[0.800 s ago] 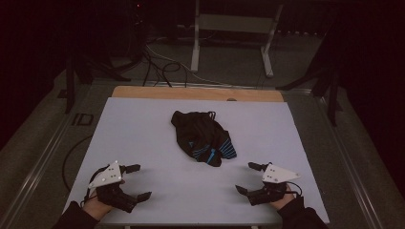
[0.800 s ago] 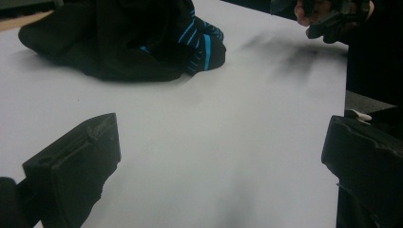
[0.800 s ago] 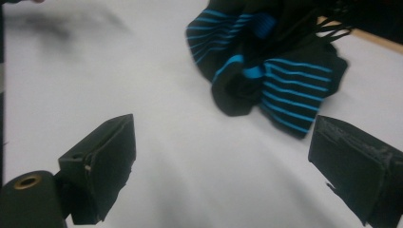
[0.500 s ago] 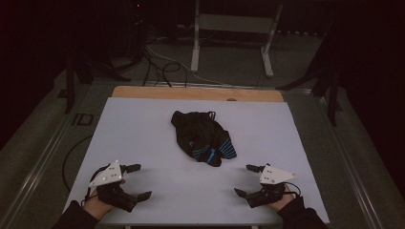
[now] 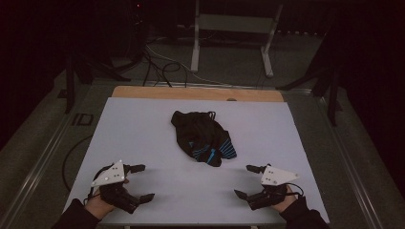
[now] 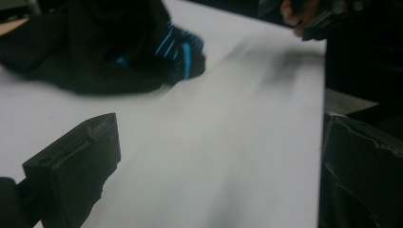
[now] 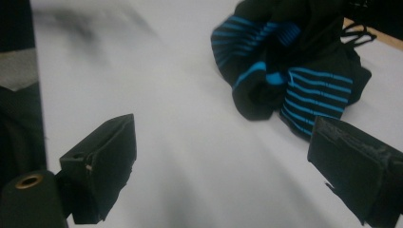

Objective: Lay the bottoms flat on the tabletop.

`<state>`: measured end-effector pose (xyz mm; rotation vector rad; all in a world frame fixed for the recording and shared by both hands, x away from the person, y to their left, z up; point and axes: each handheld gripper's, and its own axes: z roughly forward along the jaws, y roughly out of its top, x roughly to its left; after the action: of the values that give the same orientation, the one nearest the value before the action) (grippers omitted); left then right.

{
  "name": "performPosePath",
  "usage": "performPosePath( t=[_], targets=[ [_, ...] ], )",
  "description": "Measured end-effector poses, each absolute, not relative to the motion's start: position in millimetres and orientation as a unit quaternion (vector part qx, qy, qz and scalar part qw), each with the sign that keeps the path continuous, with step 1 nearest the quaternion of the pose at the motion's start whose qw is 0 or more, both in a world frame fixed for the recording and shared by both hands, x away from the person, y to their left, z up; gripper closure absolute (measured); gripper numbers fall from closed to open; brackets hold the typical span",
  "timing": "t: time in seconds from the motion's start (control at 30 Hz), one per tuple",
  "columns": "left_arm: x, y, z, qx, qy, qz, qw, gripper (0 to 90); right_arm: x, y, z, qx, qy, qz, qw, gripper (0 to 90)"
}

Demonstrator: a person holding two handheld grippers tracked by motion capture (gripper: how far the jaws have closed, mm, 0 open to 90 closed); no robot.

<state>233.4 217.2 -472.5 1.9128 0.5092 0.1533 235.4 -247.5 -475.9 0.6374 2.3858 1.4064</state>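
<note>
Currently, the left hand-held gripper [image 5: 141, 182] sits at the lower left of the high view and the right hand-held gripper [image 5: 247, 181] at the lower right, each with its jaws spread wide and nothing held between them. The bundle of black socks with blue stripes [image 5: 204, 138] lies at the centre of the white table [image 5: 133, 129], well apart from both grippers; it appears at the upper left of the left gripper view [image 6: 109, 45] and at the upper right of the right gripper view [image 7: 290, 66]. The main risk, as a judgement, is a partial grasp: the socks are heaped and folded over one another, so a jaw closing on the top layer alone would likely lift one sock and drag or scatter the rest. A second risk is a jaw tip catching the thin loops or cords at the far edge of the bundle [image 7: 354, 31], which could snag and pull the fabric out of shape. A third is a low approach that pushes the soft heap across the smooth table instead of gripping it, since nothing holds it in place. Both grippers converging on the same spot could also bring their jaws into contact. Dim lighting makes the dark folds hard to separate by eye.
</note>
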Motion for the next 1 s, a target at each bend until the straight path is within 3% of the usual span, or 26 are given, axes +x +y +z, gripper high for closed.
performPosePath(
  t=[0.27,1.0],
  targets=[
    [234,214,-460,0.807,0.202,0.066,0.552,0.1,235,-252,-443,0.219,0.822,0.493,0.181,9.3],
    [253,206,-434,0.803,0.203,0.073,0.556,0.1,257,-244,-397,0.222,0.809,0.493,0.231,9.3]
  ],
)
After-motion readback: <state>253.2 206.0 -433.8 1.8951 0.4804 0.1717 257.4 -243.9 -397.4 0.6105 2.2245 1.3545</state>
